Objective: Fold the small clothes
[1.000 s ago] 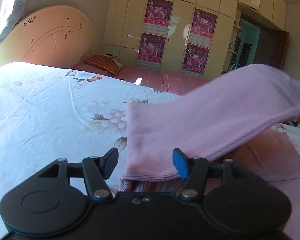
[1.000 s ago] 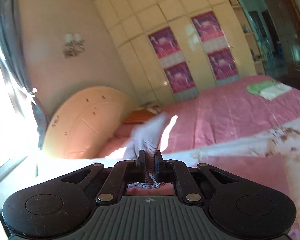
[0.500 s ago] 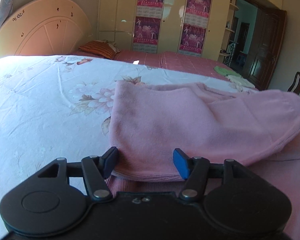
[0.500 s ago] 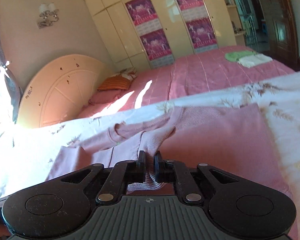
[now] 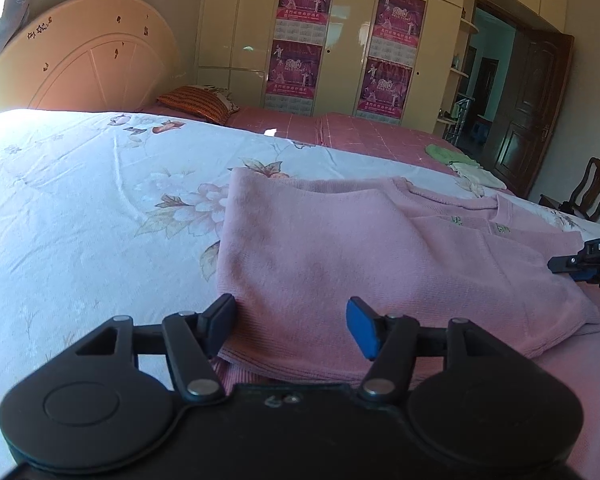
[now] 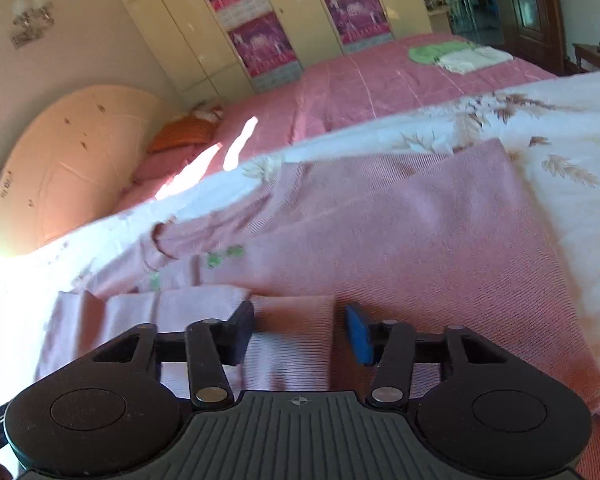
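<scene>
A pink knit sweater (image 5: 340, 264) lies on the floral sheet (image 5: 79, 220), with one part folded over onto its body. My left gripper (image 5: 289, 326) is open at the sweater's near edge; the fold's hem lies between its wide jaws, unpinched. My right gripper (image 6: 300, 332) hovers low over the sweater (image 6: 400, 232), its jaws opening and the cloth loose beneath them. A paler pink sleeve (image 6: 171, 312) lies flat by its left finger. The right gripper's tip (image 5: 580, 264) shows at the right edge of the left wrist view.
Behind the floral sheet runs a pink bedspread (image 6: 380, 80) holding folded green and white clothes (image 6: 456, 54). An orange pillow (image 5: 197, 102) sits by the curved headboard (image 5: 91, 64). A wardrobe with posters (image 5: 300, 36), a dark door (image 5: 536, 112) and a chair (image 5: 592, 188) stand beyond.
My right gripper came down with the pinched sweater part, laid it over the body and opened, letting the cloth go. The lifted fold now rests flat. My left gripper stayed put.
</scene>
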`<state>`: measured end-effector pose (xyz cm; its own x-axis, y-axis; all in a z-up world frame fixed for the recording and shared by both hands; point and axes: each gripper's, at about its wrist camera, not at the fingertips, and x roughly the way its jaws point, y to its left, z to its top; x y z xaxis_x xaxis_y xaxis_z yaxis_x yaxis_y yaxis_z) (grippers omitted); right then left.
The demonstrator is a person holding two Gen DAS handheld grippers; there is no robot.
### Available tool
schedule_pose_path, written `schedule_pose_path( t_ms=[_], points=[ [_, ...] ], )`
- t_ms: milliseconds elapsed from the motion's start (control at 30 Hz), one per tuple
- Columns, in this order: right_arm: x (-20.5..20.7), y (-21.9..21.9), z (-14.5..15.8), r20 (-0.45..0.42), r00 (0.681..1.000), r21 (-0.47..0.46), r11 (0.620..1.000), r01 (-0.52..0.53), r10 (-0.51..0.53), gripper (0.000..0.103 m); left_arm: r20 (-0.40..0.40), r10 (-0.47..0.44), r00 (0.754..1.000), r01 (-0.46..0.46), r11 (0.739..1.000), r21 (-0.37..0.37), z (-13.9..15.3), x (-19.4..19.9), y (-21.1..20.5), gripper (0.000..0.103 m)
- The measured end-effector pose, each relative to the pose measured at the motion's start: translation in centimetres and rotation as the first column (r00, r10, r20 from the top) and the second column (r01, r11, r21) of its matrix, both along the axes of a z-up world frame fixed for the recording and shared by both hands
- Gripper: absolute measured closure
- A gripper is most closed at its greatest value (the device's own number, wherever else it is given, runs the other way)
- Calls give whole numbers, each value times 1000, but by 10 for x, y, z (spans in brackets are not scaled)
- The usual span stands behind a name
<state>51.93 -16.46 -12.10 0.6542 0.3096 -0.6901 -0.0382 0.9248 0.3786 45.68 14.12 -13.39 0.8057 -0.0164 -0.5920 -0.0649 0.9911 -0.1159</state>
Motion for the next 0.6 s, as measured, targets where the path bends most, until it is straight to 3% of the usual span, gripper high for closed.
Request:
schedule_pose_path(
  t_ms=[33, 67, 133, 200, 233, 300, 333, 600],
  points=[
    [3, 4, 3, -9, 998, 3, 998, -61, 61, 97, 1, -1, 1000, 1, 1000, 2, -1, 0, 0, 43],
    [-1, 10, 11, 21, 995, -14, 996, -92, 92, 97, 4, -1, 1000, 1, 1000, 5, -2, -1, 0, 43],
    [-21, 16, 45, 185, 975, -26, 992, -121, 124, 98, 13, 8, 1000, -8, 1000, 10, -3, -1, 0, 43],
    [-42, 8, 68, 319, 944, 4, 996, -89, 83, 98, 17, 15, 1000, -16, 1000, 9, -3, 0, -1, 43],
    [-42, 4, 62, 312, 949, -8, 999, -46, 46, 98, 14, 19, 1000, -19, 1000, 9, -4, 0, -1, 42],
    [-28, -5, 31, 173, 985, -14, 1000, -16, 18, 98, 13, 20, 1000, -20, 1000, 10, -4, 0, -3, 42],
    [-28, -9, 18, 143, 990, -16, 1000, -13, 15, 98, 9, 16, 1000, -16, 1000, 15, -4, 0, -3, 42],
    [-32, -19, -9, 95, 995, -8, 1000, 2, -1, 97, -6, -17, 1000, 17, 999, 50, -4, 2, -8, 35]
  ],
)
